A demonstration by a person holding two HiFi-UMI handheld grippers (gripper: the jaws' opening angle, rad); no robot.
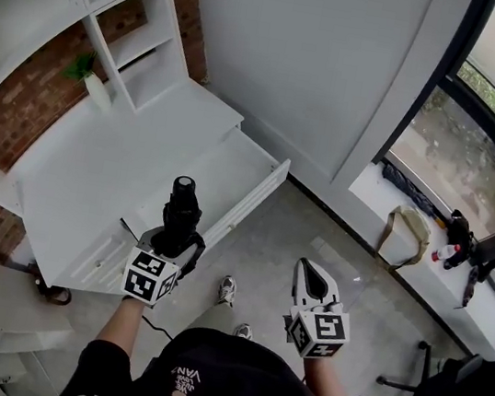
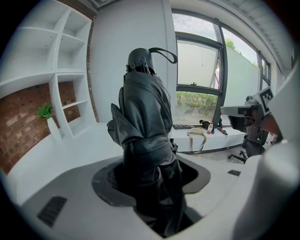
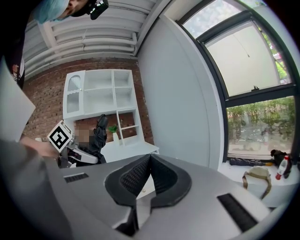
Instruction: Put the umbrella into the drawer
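Folded black umbrella stands upright in the left gripper, end w/ the strap loop on top. By the look of it: light, stiff core inside, but soft, slick fabric outside, so the pads bite on cloth & it could twist or slide. Best hold is prob. round the strapped waist (where the fabric's bundled tightest), approx. where it's pinched now. Jaws stand fairly wide, pressing the bundle on both sides. Right gripper is alongside, tips pressed together, nothing in them. Further out, the white drawer is pulled open. In the head view the umbrella overlaps its front end, not yet inside.
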